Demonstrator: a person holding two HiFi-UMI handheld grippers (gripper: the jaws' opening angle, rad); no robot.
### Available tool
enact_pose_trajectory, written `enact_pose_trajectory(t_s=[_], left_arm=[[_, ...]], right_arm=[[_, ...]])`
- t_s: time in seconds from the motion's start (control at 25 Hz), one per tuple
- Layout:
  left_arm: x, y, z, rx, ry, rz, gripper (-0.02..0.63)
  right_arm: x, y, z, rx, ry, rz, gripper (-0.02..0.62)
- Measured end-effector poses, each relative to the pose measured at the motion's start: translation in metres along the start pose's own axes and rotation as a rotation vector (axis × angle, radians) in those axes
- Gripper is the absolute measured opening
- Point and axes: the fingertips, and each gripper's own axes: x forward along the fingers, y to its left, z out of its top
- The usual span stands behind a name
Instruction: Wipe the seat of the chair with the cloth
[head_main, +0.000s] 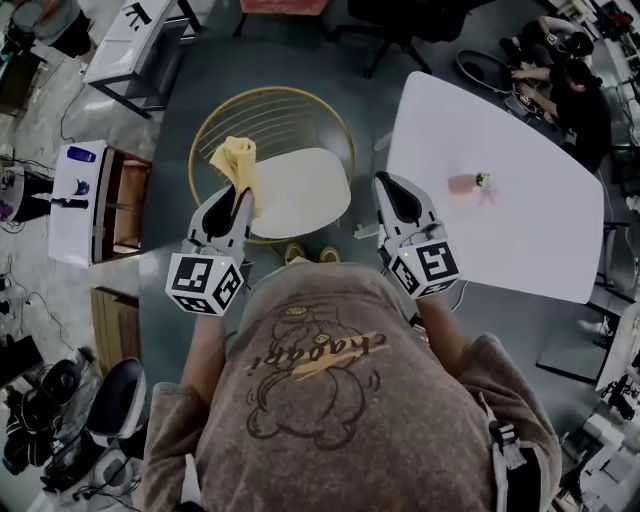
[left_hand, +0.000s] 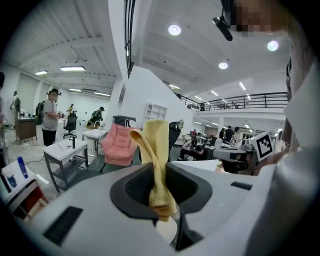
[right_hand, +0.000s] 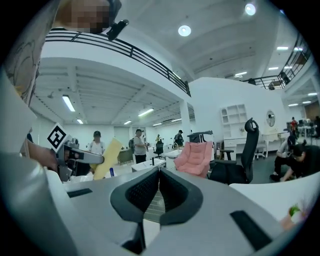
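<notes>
Left gripper (head_main: 240, 198) pinching cloth (head_main: 236, 160), seemingly over chair (head_main: 303, 192)

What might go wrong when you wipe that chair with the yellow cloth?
The cloth is pinched at one bunched end in the left tongs, so rubbing might tug it loose. It is crumpled, so it may miss parts of the white seat. The loose end could perhaps snag on the wire chair back.

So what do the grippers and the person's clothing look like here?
Both the left gripper and right gripper have light grey bodies with black-lined jaws, each carrying a white cube of black square markers. The person wears a taupe printed top.
</notes>
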Motion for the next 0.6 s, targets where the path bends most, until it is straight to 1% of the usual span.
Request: enact_pose_trajectory(t_s=[0.12,0.24,0.4,0.52,0.6], left_arm=[[-0.007,0.001,0.004,0.020,-0.056,0.029,0.075],[-0.010,0.001,0.004,0.007,-0.105,0.044,0.075],[-0.010,-0.004,0.003,0.014,-0.137,0.042,0.075],[-0.008,-0.006,0.003,0.022,-0.155,0.031,0.075],[-0.006,-0.009,0.005,0.042,-0.164,0.021,0.075]], right_arm=[[-0.002,-0.004,0.004,-0.046,-0.005,-0.008,0.028],[-0.001,-0.004,0.005,-0.063,-0.017,0.000,0.028],[-0.004,-0.006,0.005,-0.061,-0.032,-0.009,0.028],[-0.004,-0.002,0.009,-0.041,-0.072,-0.008,0.028],[-0.003,0.001,0.014,-0.043,-0.103,-0.008,0.028]])
